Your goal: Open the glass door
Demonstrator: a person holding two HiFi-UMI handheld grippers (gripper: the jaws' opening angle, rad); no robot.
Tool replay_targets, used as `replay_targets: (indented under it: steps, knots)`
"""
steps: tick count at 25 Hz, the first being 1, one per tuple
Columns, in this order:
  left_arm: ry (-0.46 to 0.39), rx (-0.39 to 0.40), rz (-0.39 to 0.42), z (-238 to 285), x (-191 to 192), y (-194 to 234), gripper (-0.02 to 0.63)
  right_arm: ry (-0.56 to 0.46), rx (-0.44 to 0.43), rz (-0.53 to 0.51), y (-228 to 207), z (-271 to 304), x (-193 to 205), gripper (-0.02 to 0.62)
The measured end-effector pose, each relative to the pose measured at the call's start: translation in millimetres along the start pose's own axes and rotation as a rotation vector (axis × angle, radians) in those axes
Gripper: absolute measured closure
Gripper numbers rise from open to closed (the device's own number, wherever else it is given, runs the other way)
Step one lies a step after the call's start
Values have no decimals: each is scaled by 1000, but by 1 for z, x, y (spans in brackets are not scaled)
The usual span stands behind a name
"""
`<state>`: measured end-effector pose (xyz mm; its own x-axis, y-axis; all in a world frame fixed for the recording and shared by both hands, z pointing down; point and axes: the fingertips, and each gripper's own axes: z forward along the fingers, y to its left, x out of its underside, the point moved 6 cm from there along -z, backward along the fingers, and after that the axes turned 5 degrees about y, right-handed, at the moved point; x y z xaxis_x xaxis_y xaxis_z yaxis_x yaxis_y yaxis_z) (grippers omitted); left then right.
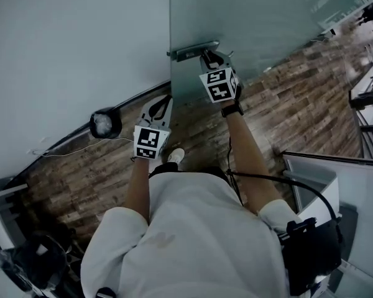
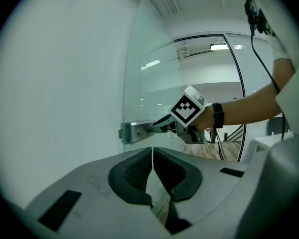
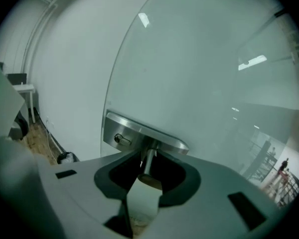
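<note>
Left gripper (image 2: 152,158): jaws clenched on nothing, idle near the wall (image 1: 68,48). Glass door (image 1: 255,17) stands ahead; right gripper (image 1: 207,56) jaws are grasping its handle (image 3: 148,158). Grip made. Door seemingly barely ajar, so most of the swing remains.

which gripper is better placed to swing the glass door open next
Right. The right gripper is at the door handle, with its jaws closed around it. The left gripper hangs back from the glass door, shut and empty.
</note>
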<state>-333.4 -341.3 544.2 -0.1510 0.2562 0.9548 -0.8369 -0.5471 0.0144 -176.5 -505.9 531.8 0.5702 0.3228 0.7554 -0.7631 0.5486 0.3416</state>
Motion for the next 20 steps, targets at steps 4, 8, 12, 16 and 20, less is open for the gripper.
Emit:
replay_targets:
  steps: [4,8,12,16,20]
  knots:
    - [12,-15,-6,-4,7,11,594,-21,-16,19,-2,29,-16,497]
    - [28,-27,15,-6,10,23,594,-26,-48,80,-8,55,-35,497]
    - [43,-32,16,-10,13,36,594,-10,71,-30,-3,79,-48,497]
    - [59,-64,3,-11,20,52,594,-12,101,-37,-4,100,-61,497]
    - [73,-45,-17,-2,27,63,594,-7,80,-6,-10,120,-71,497]
